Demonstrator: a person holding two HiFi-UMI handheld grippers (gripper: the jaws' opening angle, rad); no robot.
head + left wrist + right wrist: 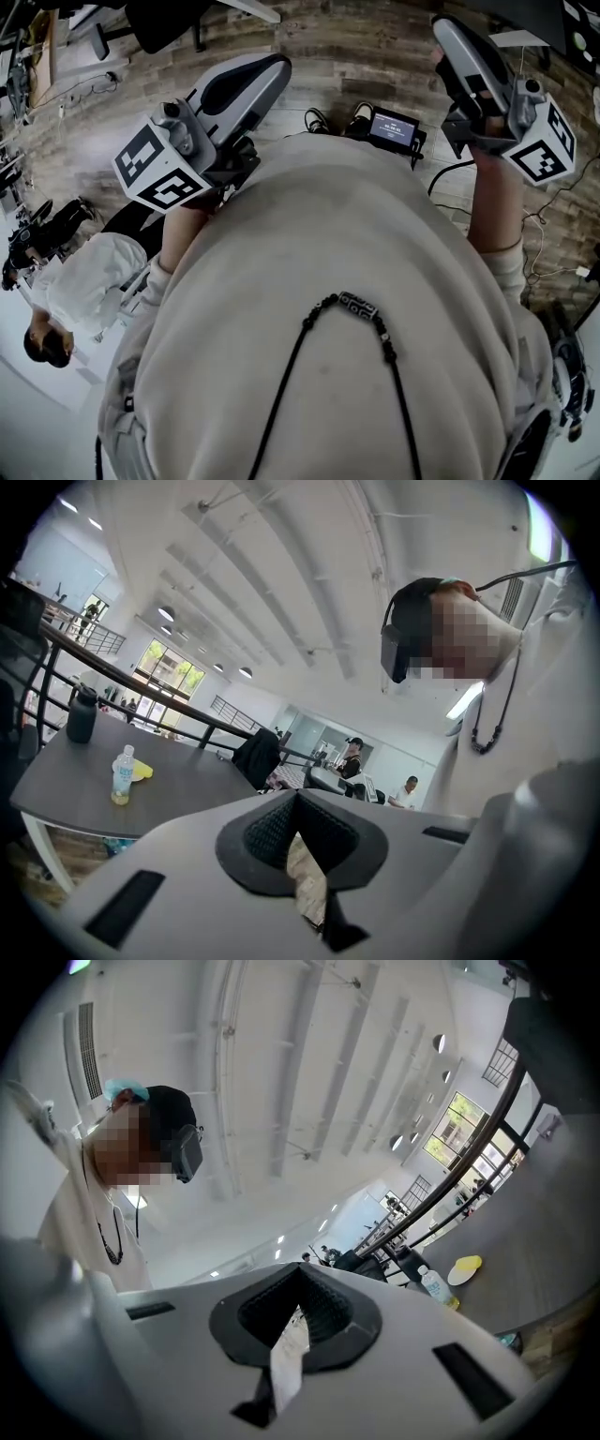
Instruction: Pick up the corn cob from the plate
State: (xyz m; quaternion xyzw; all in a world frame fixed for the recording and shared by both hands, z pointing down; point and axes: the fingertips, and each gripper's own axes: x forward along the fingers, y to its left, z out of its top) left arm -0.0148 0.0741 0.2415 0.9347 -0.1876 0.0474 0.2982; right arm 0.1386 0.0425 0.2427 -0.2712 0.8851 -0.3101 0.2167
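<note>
Grey table holds the corn cob on its plate, just beside the bottle. Our left claw and right claw sit clenched, empty (we'd open one first).

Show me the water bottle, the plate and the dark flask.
water bottle [122, 776]: left gripper view, its clear body.
plate [457, 1276]: right gripper view, its white rim.
dark flask [82, 720]: left gripper view, its body.

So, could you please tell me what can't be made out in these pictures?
- Head view: the person's beige sweater hides everything below.
- Left gripper view: yellow corn cob too small, far off.
- Right gripper view: white round plate tiny; cob on it lacks detail.
</note>
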